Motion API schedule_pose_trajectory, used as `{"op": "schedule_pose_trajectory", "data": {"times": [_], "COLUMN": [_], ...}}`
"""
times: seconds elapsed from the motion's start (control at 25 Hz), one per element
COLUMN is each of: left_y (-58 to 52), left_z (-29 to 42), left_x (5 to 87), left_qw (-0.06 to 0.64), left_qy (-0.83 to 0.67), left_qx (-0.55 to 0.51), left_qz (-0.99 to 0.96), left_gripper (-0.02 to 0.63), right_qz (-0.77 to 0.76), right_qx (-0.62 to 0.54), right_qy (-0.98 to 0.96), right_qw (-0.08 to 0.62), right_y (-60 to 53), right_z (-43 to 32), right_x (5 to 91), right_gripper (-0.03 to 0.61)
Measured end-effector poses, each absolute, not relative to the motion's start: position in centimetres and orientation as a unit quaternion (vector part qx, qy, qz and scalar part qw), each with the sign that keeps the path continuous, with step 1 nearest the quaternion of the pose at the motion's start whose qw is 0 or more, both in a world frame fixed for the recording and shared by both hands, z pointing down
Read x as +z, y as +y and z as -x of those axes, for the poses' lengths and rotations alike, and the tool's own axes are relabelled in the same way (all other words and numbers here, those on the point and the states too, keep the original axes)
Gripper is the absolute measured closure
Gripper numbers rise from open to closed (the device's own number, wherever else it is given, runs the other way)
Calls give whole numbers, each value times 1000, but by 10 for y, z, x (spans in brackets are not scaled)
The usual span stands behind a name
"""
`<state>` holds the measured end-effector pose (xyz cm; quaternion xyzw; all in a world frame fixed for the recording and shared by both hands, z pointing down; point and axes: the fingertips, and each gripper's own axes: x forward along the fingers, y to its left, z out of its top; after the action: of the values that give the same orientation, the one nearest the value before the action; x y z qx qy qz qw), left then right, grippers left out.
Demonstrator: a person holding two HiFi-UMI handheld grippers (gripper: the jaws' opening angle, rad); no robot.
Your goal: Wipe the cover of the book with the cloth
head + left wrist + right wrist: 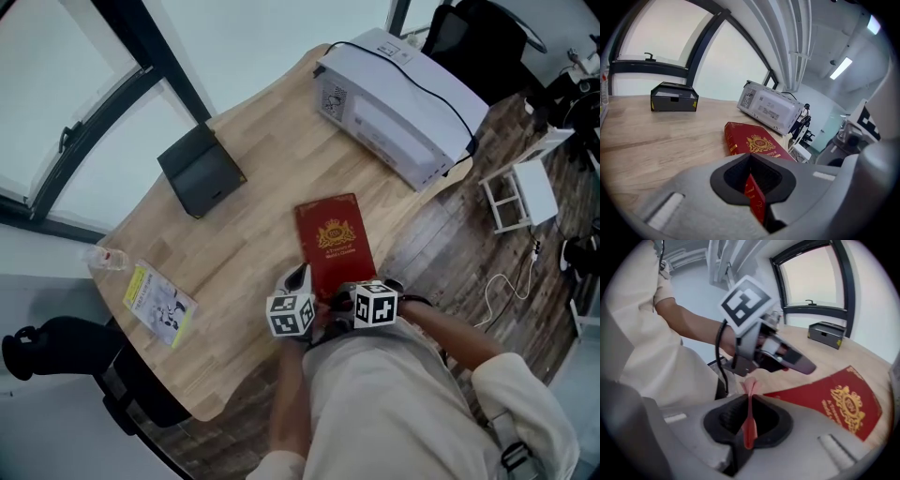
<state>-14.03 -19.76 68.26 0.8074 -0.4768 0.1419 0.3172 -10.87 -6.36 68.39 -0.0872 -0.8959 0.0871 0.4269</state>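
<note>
A dark red book (333,239) with a gold crest lies closed on the wooden table (253,234), close to its near edge. The same book (754,140) shows ahead in the left gripper view. My left gripper (300,278) sits at the book's near left corner. Its jaws (754,187) are shut on a red flap with gold lettering (756,199). My right gripper (343,305) is at the book's near end, shut (749,420) on a thin pink-red strip (749,425) seen edge-on. I cannot tell whether that strip is cloth. The book (839,399) lies flat beyond it.
A white machine (394,103) with a black cable stands at the table's far right. A black box (202,171) sits at the far left, a yellow booklet (159,302) and a plastic bottle (108,260) near the left edge. A white rack (520,192) stands on the floor.
</note>
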Motion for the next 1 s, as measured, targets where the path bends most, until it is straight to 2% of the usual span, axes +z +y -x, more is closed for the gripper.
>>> {"op": "schedule_pose_trajectory", "data": {"times": [0.16,0.56,1.0], "left_y": [-197,-218,-235], "left_z": [133,100,95], "left_x": [687,676,677], "left_qw": [321,305,300], "left_qy": [-465,-430,-419], "left_qx": [154,173,200], "left_qz": [-810,-832,-833], "left_gripper": [606,606,606], "right_qz": [24,-21,-162], "right_qx": [109,109,88], "right_qy": [-895,-889,-873], "right_qw": [431,444,451], "right_y": [-99,-161,-310], "right_z": [87,62,27], "right_x": [695,707,703], "right_gripper": [557,557,555]}}
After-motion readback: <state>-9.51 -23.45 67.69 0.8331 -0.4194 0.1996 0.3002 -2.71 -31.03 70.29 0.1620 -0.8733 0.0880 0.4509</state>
